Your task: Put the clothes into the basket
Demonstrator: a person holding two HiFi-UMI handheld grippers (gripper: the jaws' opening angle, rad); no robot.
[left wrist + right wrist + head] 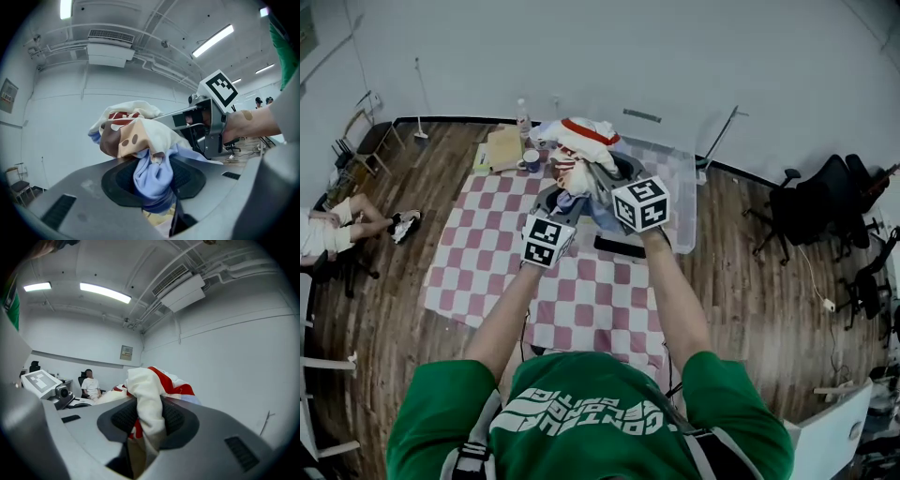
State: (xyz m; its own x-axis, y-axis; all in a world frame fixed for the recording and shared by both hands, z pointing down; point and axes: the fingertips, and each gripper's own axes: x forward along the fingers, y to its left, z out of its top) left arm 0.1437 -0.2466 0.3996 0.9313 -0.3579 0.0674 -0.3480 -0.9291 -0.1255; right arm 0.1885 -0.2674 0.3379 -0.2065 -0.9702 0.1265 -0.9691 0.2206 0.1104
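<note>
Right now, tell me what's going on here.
A person holds a gripper in each hand, and both are clamped on one bundle of clothes held up above the mat. The left gripper pinches blue cloth; the right gripper pinches white and red cloth. The clear basket sits on the mat close by; the clothes are not in it yet.
</note>
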